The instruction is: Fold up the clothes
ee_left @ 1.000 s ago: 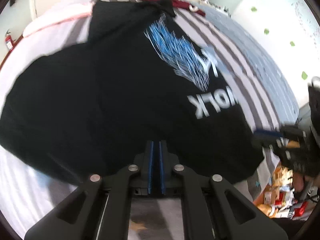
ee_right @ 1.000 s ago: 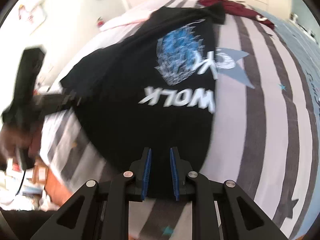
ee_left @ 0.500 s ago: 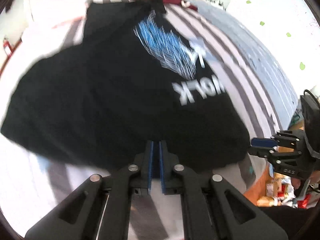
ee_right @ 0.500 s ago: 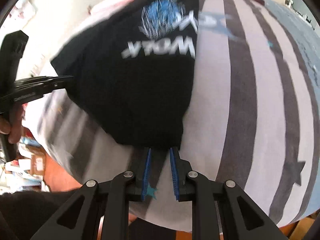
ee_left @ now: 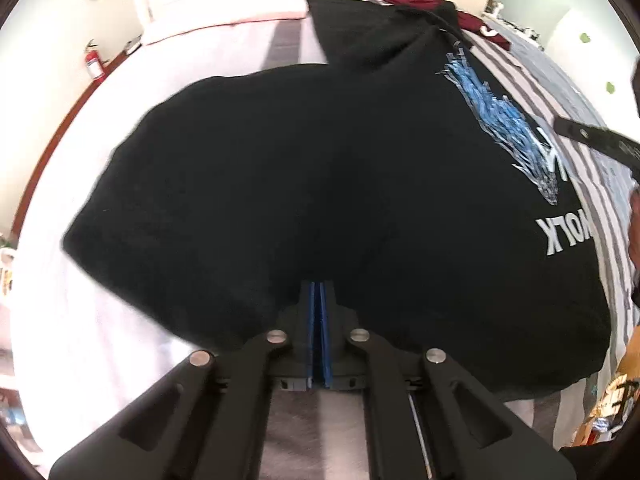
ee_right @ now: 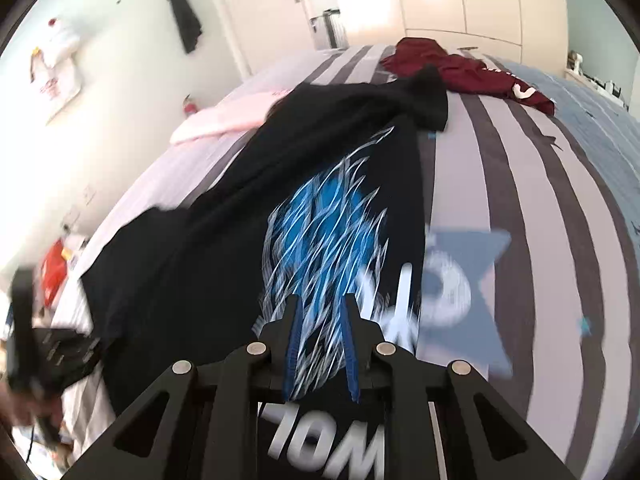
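right wrist, maroon garment (ee_right: 460, 64), open tool (ee_right: 320, 344)

Your left hand-held gripper (ee_left: 319, 296) has its blue pads pressed flat together, pointing forward and level. Your right hand-held gripper (ee_right: 320, 320) shows a clear gap between its fingers, angled slightly downward.

Left claw (ee_left: 319, 292) pinches the black T-shirt's (ee_left: 320, 184) hem.
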Motion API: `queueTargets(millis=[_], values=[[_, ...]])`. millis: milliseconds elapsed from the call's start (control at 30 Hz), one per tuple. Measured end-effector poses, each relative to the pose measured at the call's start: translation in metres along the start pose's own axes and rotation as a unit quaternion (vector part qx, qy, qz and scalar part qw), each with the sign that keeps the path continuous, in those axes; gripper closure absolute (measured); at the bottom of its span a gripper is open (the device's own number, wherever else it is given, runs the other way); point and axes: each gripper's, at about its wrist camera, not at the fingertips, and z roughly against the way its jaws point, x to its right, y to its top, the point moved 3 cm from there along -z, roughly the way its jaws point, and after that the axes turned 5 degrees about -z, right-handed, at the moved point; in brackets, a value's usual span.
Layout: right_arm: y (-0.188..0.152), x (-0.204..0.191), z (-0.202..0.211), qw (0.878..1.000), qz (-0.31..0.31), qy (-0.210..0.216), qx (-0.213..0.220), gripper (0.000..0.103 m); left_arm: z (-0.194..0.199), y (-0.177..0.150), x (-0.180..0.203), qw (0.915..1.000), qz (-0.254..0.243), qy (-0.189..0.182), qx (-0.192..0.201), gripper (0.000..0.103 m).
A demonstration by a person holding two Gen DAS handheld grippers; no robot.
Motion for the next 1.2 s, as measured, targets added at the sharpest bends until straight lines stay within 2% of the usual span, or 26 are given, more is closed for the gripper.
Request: queueTargets(millis=[133,233,367,467,600,733,800,833,933,1000,1100,1200], values=[[0.008,0.017,-0.03,1.0,-0.008,-0.005,-0.018,0.085,0.005,0.011,-0.008,0.9991,0.035,0.025,0.0,0.099],[-0.007,0.035,-0.046,0.999,-0.015,-0.002,-0.049,0.085,0.014,0.037,-0.013,0.9975,0.06,0.026,0.029,0.099],[-0.013,0.041,-0.038,0.998,-0.009,0.015,-0.066,0.085,-0.004,0.083,-0.009,0.9973,0.033,0.035,0.055,0.099],[-0.012,0.042,-0.036,0.996,0.001,0.019,-0.082,0.085,-0.026,0.104,-0.021,0.9975,0.037,0.037,0.048,0.099],[-0.008,0.039,-0.036,0.994,0.014,0.018,-0.104,0.085,-0.056,0.096,-0.062,0.996,0.067,0.058,0.013,0.099],[-0.005,0.038,-0.037,0.991,0.034,0.011,-0.128,0.089,-0.056,0.082,-0.101,0.9939,0.097,0.05,0.019,0.099],[0.001,0.04,-0.036,0.99,0.035,-0.006,-0.135,0.088,-0.054,0.082,-0.112,0.9935,0.102,0.048,0.017,0.099],[0.005,0.042,-0.035,0.99,0.033,-0.015,-0.136,0.085,-0.052,0.083,-0.117,0.9932,0.104,0.049,0.017,0.099],[0.024,0.049,-0.035,0.992,0.003,-0.04,-0.12,0.084,-0.039,0.095,-0.126,0.9929,0.096,0.063,0.032,0.097],[0.041,0.057,-0.043,0.993,-0.018,-0.057,-0.099,0.084,-0.031,0.111,-0.126,0.9935,0.078,0.061,0.057,0.093],[0.066,0.07,-0.055,0.993,-0.05,-0.082,-0.067,0.081,-0.03,0.143,-0.115,0.9947,0.05,0.041,0.08,0.083],[0.091,0.083,-0.067,0.991,-0.078,-0.105,-0.035,0.077,-0.038,0.178,-0.086,0.9948,0.01,0.009,0.1,0.081]])
